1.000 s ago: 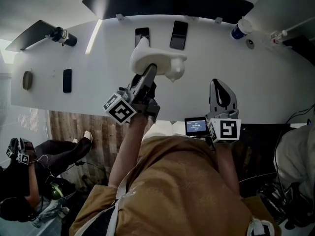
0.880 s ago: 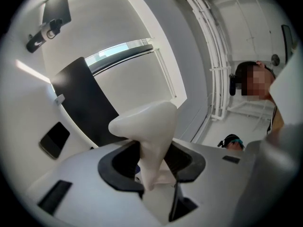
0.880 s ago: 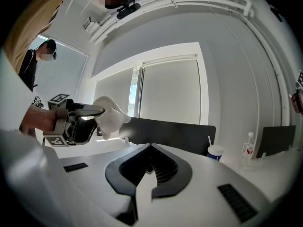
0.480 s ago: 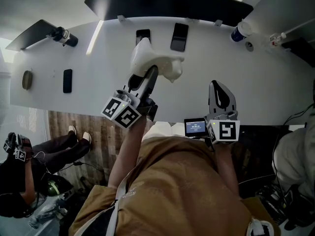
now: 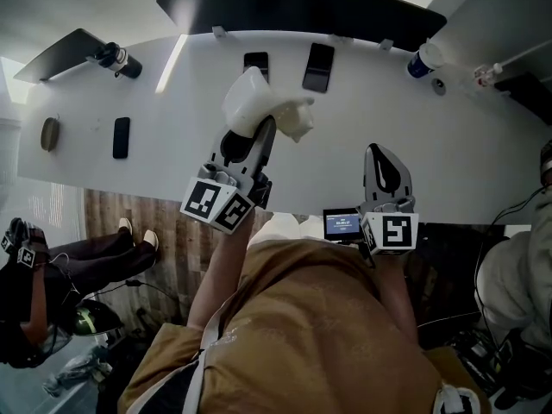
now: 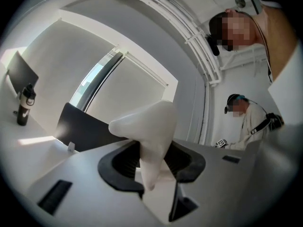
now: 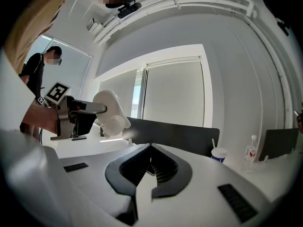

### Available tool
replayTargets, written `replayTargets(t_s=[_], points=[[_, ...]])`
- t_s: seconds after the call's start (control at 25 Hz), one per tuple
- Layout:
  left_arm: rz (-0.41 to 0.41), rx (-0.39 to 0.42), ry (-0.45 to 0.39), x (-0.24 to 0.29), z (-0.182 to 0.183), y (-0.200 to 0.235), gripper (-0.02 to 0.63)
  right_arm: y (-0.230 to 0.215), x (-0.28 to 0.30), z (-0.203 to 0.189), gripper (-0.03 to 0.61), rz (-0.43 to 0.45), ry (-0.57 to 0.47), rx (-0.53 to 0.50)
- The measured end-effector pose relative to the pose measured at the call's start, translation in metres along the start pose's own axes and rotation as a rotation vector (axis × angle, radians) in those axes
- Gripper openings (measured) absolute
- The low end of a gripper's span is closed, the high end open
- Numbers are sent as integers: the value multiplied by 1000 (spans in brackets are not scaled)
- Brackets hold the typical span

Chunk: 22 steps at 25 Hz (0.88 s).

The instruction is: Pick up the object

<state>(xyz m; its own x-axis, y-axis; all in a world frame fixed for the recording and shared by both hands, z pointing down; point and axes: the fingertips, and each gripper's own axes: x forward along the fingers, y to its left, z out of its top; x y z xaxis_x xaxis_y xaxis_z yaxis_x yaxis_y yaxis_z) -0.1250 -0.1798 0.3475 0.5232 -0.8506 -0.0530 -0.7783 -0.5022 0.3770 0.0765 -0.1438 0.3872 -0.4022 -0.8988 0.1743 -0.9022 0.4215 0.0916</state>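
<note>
The white table (image 5: pixel 483 145) fills the upper half of the head view, with a dark curved panel (image 5: pixel 302 7) along its far edge. The white object (image 5: pixel 259 106), a lumpy moulded form with a tapered limb, is located over the middle of the table, directly ahead of the left gripper (image 5: pixel 254 132).

In the left gripper view, the tapered limb of the object (image 6: pixel 149 136) is seen clamped between the two pads. The broad body projects beyond the tips and lies roughly across the jaw line. In the right gripper view, the object (image 7: pixel 112 115) is seen raised above the table surface; the pick is therefore judged to be largely done.

The right gripper (image 5: pixel 385 166) is positioned near the table's near edge, well apart from the object and to its right. Its jaws are brought together with nothing between them. Any further lift is judged to fall to the left gripper alone.

Two dark phones (image 5: pixel 318 66) (image 5: pixel 255 60) lie flat on the table beyond the object.
</note>
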Motion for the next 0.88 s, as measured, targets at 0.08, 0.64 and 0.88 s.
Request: replayTargets(t_s=[0.08,0.64,0.88], points=[[38,73,6,-3,2,1,155,1,0,1,9,5,-2,-2],[140,326,37,-11,5,-3,155,5,-4,10,9,8,-36,4],[158,376,52,-12,2,-4,155,10,-5,21,8,21,-88,19]])
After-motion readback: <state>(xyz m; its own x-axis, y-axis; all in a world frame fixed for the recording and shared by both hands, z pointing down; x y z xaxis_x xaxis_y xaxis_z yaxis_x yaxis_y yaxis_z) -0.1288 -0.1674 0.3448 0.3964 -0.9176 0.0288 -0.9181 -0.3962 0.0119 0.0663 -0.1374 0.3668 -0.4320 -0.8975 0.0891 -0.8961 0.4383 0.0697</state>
